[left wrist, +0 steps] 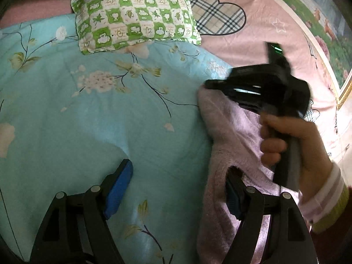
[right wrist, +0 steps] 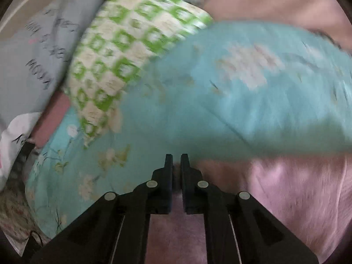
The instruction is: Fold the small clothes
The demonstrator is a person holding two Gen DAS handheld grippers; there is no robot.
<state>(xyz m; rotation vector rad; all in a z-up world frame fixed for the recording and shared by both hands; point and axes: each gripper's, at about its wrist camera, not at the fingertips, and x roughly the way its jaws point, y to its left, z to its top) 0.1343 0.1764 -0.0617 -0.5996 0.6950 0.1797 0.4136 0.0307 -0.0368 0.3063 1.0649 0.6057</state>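
Pink fuzzy garment (left wrist: 233,145) lies on the teal floral quilt (left wrist: 88,114) at the right of your left wrist view. Your left gripper (left wrist: 178,189) has its fingers spread wide, the right blue pad against the garment's edge, the left over bare quilt. Your right gripper (left wrist: 211,85) sits at the garment's top corner. A green checked pillow (left wrist: 134,17) rests at the quilt's far edge.

Right wrist view, blurred: your right gripper (right wrist: 176,165) fingers are nearly closed, pinching the garment (right wrist: 286,198).
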